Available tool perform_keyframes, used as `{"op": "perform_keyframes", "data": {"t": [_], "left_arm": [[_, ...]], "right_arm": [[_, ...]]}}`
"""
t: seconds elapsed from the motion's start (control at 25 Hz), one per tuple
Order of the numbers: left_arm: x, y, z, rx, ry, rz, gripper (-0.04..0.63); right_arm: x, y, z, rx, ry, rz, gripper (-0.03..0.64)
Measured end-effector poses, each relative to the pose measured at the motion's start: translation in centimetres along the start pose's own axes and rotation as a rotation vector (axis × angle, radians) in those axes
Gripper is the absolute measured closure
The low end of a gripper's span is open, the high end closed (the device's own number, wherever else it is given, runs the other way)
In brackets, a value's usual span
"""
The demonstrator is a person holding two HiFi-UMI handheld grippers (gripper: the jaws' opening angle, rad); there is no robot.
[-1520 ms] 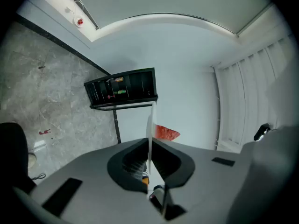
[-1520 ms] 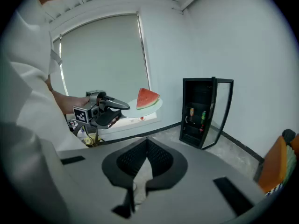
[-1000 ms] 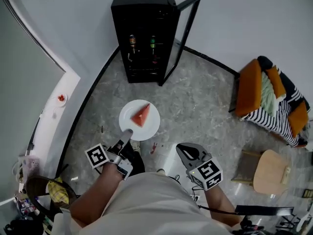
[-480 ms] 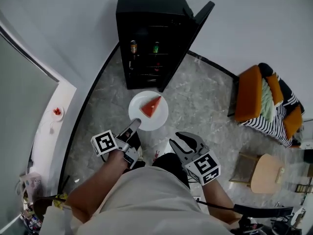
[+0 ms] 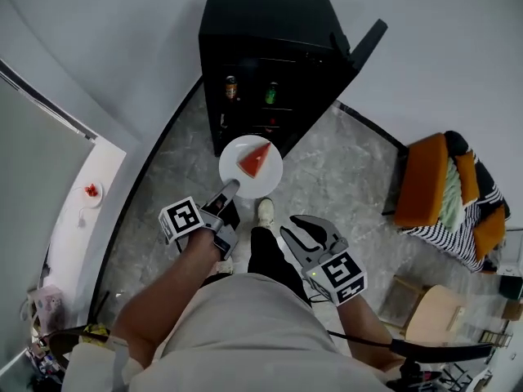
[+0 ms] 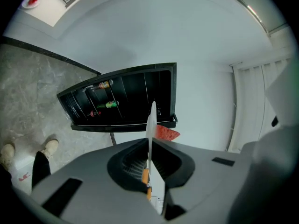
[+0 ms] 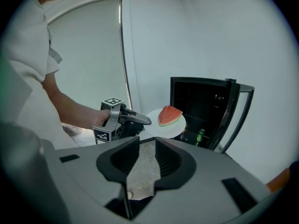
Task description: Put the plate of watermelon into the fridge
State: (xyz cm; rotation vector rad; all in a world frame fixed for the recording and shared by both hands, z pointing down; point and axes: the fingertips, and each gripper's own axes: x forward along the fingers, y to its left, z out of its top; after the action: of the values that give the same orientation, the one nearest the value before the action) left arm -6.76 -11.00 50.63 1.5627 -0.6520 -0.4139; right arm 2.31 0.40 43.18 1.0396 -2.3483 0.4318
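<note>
The left gripper (image 5: 229, 188) is clamped on the rim of the white plate (image 5: 274, 176), held level over the grey marble floor (image 5: 343, 170) with the watermelon wedge (image 5: 254, 158) on it, just before the open black fridge (image 5: 261, 23) at 12 o'clock; an orange chair (image 5: 423, 178) sits at 3 o'clock. The right gripper (image 5: 309, 229), at 5 o'clock of the plate, has just been opening its jaws and holds nothing. The left gripper view shows the plate edge-on between closed jaws, bottles (image 6: 110, 104) on the fridge shelves beyond. The right gripper view shows only floor between spread jaws.
</note>
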Motion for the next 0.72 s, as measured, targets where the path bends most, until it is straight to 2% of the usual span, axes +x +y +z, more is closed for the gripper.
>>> {"op": "perform_keyframes", "data": {"t": [0.36,0.48,0.72], "left_arm": [[12.9,3.0,6.4,-0.045,-0.128,0.031,0.572],[15.9,4.2,8.2,-0.055,-0.175,0.042,0.572],[21.9,7.3,11.8,-0.065,-0.253,0.073,0.572]], "right_arm": [[3.8,-12.2,3.7,-0.087,0.044,0.124,0.502],[4.1,-14.7,4.1,-0.112,0.067,0.161,0.502],[4.9,-19.9,4.3,-0.141,0.103,0.180,0.502]]}}
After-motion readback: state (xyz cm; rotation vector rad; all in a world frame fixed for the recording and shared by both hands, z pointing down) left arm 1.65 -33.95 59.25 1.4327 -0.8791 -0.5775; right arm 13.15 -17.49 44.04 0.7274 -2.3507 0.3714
